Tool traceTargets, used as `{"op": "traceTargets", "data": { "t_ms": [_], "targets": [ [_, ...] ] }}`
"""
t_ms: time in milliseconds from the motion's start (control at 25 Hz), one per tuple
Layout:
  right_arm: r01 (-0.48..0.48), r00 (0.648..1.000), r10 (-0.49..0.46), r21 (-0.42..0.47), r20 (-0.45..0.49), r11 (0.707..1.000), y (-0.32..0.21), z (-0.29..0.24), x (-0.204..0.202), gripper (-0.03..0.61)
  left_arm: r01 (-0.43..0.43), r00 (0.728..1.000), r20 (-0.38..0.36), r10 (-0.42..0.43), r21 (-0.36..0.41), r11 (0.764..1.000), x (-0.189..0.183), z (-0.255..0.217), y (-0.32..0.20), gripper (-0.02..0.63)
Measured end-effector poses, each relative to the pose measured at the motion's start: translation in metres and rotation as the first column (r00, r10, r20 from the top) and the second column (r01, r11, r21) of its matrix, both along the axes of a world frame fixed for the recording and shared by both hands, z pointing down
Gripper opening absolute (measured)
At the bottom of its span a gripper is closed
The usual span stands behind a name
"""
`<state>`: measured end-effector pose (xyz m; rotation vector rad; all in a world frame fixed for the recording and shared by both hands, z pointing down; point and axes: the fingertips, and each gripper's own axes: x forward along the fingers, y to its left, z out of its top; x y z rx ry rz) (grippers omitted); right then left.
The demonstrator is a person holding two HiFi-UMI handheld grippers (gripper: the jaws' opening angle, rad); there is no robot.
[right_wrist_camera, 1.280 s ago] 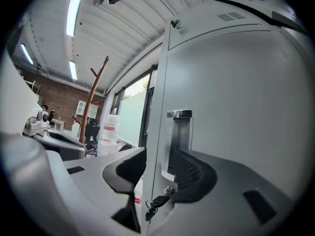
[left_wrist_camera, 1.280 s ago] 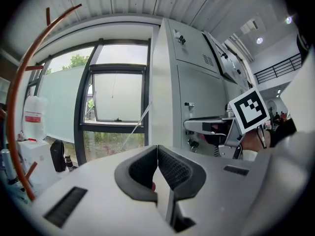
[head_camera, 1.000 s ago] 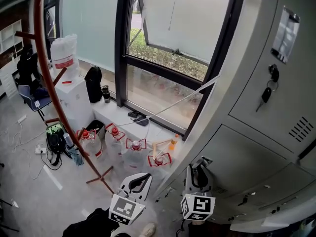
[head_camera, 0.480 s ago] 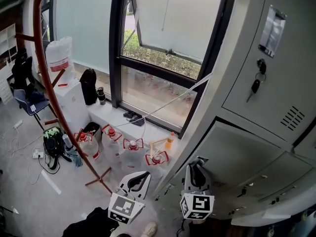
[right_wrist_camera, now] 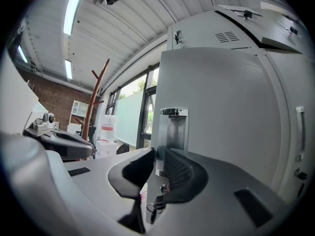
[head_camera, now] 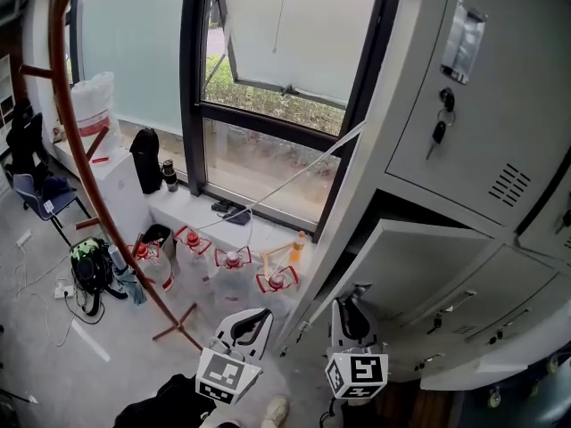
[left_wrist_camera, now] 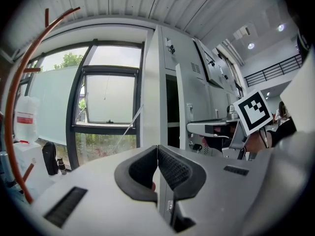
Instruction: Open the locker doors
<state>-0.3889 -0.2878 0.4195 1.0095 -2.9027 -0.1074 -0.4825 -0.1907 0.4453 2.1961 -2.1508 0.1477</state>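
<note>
Grey lockers [head_camera: 464,150] fill the right of the head view. An upper door with hanging keys [head_camera: 437,127] is closed. Below it a door [head_camera: 419,257] stands swung out. My right gripper [head_camera: 351,315] sits at that door's free edge. In the right gripper view its jaws [right_wrist_camera: 156,154] pinch the edge of the locker door [right_wrist_camera: 216,122] just under a chrome label holder [right_wrist_camera: 173,129], and they are opening slightly. Keys [right_wrist_camera: 156,203] hang below. My left gripper [head_camera: 247,328] hovers left of the lockers with its fingertips together [left_wrist_camera: 157,150] on nothing.
A window [head_camera: 277,78] and low sill lie ahead on the left. Several water jugs with red handles [head_camera: 232,261] stand on the floor. A red-brown coat stand [head_camera: 107,203] and a backpack [head_camera: 89,261] are further left. More open doors [head_camera: 473,373] jut out at lower right.
The lower locker door has swung further out with my right gripper at its edge. The head view has panned right and up along the lockers. My left gripper has hardly moved.
</note>
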Motion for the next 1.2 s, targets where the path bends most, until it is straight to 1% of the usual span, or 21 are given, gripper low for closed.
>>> {"op": "traceTargets", "data": {
  "t_ms": [240, 360, 680, 720, 760, 840, 920, 960, 1080, 1200],
  "targets": [
    [-0.007, 1.0, 0.007, -0.002, 0.015, 1.0, 0.025, 0.001, 0.019, 0.082, -0.051, 0.999, 0.001, 0.051, 0.003, 0.999, 0.013, 0.002, 0.011, 0.025],
    [-0.027, 0.999, 0.027, 0.003, 0.017, 1.0, 0.037, 0.002, 0.032, 0.091, -0.078, 0.997, 0.005, 0.078, 0.008, 0.997, 0.022, 0.0, 0.016, 0.025],
    [-0.063, 0.997, 0.062, 0.024, 0.037, 0.998, 0.066, 0.002, 0.07, 0.087, -0.161, 0.987, 0.022, 0.16, 0.022, 0.987, 0.051, -0.006, 0.025, 0.025],
    [-0.059, 0.998, 0.058, 0.037, 0.038, 0.998, 0.071, 0.002, 0.075, 0.066, -0.171, 0.985, 0.024, 0.171, 0.023, 0.985, 0.055, -0.007, 0.026, 0.025],
    [-0.051, 0.998, 0.049, 0.054, 0.034, 0.997, 0.077, 0.001, 0.078, 0.015, -0.181, 0.983, 0.025, 0.181, 0.023, 0.983, 0.059, -0.007, 0.027, 0.025],
    [-0.063, 0.998, 0.062, 0.083, 0.018, 0.995, 0.087, 0.0, 0.083, 0.017, -0.204, 0.979, 0.027, 0.203, 0.025, 0.979, 0.068, -0.007, 0.027, 0.025],
    [-0.118, 0.993, 0.118, 0.091, 0.011, 0.989, 0.092, 0.001, 0.091, 0.021, -0.227, 0.974, 0.031, 0.226, 0.027, 0.973, 0.077, -0.008, 0.029, 0.025],
    [-0.138, 0.99, 0.137, 0.089, 0.012, 0.986, 0.094, 0.002, 0.095, 0.035, -0.239, 0.971, 0.032, 0.238, 0.027, 0.971, 0.082, -0.008, 0.03, 0.025],
    [-0.173, 0.985, 0.172, 0.088, 0.016, 0.981, 0.101, 0.005, 0.105, 0.052, -0.268, 0.963, 0.035, 0.267, 0.028, 0.963, 0.093, -0.008, 0.032, 0.025],
    [-0.208, 0.978, 0.206, 0.093, 0.021, 0.974, 0.106, 0.004, 0.114, 0.094, -0.285, 0.958, 0.035, 0.284, 0.026, 0.958, 0.1, -0.007, 0.035, 0.025]
  ]
}}
